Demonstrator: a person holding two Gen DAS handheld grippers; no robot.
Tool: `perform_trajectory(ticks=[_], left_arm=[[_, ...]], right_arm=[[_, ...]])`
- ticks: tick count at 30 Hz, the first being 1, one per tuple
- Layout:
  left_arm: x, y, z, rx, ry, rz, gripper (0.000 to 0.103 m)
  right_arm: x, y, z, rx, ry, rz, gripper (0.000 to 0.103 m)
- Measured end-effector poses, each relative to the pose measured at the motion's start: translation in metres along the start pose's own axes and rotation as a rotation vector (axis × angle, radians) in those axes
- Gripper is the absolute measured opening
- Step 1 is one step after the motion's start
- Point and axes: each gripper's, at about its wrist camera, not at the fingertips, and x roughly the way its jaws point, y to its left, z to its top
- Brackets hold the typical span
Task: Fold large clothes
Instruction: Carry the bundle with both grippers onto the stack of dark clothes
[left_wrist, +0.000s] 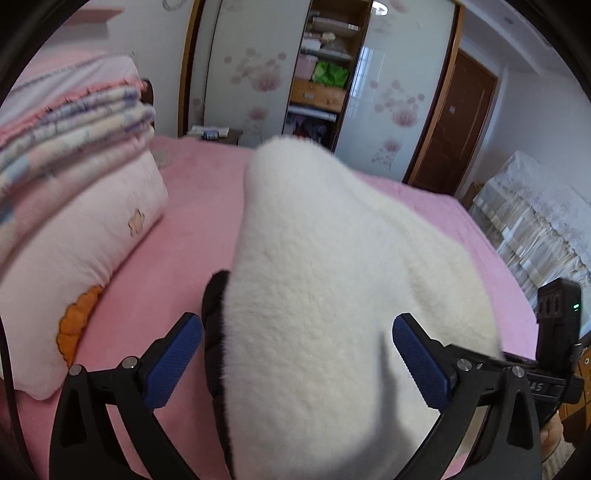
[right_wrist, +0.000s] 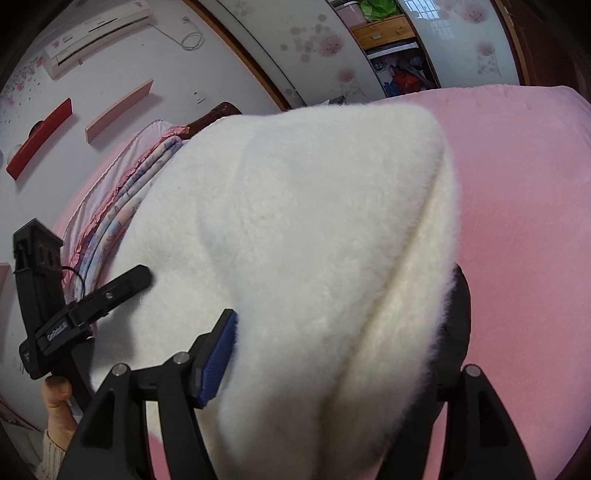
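Now lying across pink bed (left_wrist: 192, 221): white fleece garment (left_wrist: 325, 280).
Straddling it wide open, left gripper (left_wrist: 297, 363); right gripper (right_wrist: 332, 354) spread at 6 o'clock, pads not pressing.

The white garment (left_wrist: 325, 295) is a thick, fluffy fleece with a matt, shaggy pile and a dark trim at one edge. The bed (left_wrist: 199, 221) wears a soft, matt pink cloth. The pillow (left_wrist: 85, 266) is smooth pale cotton with stitched patches. The left gripper (left_wrist: 297, 354) is matt black plastic with metal pins; its pads (left_wrist: 173, 362) are blue, finely knurled rubber. The wardrobe doors (left_wrist: 391, 92) look glossy.
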Motion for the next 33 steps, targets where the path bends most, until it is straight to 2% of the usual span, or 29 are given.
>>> perform_trajectory(ticks=[3, 7, 13, 18, 22, 24, 26, 29, 31, 33], left_arm=[[-0.027, 0.001, 0.005, -0.03, -0.08, 0.003, 0.103], [-0.041, -0.012, 0.006, -0.059, -0.119, 0.054, 0.103], [-0.03, -0.045, 0.004, 0.007, -0.112, 0.148, 0.103], [0.001, -0.06, -0.006, 0.07, -0.016, 0.257, 0.103], [0.008, -0.048, -0.015, -0.022, -0.007, 0.181, 0.103], [0.013, -0.04, -0.017, -0.066, 0.007, 0.136, 0.103], [0.016, -0.031, -0.021, -0.109, 0.017, 0.094, 0.103], [0.022, -0.022, -0.027, -0.156, 0.029, 0.059, 0.103], [0.025, -0.015, -0.032, -0.196, 0.051, 0.036, 0.103], [0.029, -0.006, -0.037, -0.239, 0.084, 0.005, 0.102]], right_arm=[[-0.011, 0.005, -0.003, -0.031, 0.004, -0.058, 0.073], [-0.032, 0.008, -0.007, -0.072, -0.015, -0.106, 0.073], [-0.057, 0.012, -0.01, -0.144, -0.061, -0.163, 0.073], [-0.051, 0.01, -0.01, -0.166, -0.034, -0.182, 0.073], [-0.033, 0.005, -0.019, -0.189, 0.01, -0.22, 0.074], [-0.027, 0.0, -0.024, -0.187, 0.009, -0.213, 0.076], [-0.025, -0.006, -0.025, -0.164, 0.003, -0.184, 0.083], [-0.015, -0.014, -0.028, -0.13, 0.026, -0.12, 0.089], [-0.009, -0.01, -0.032, -0.163, 0.046, -0.094, 0.088], [-0.01, 0.001, -0.041, -0.21, 0.072, -0.046, 0.081]])
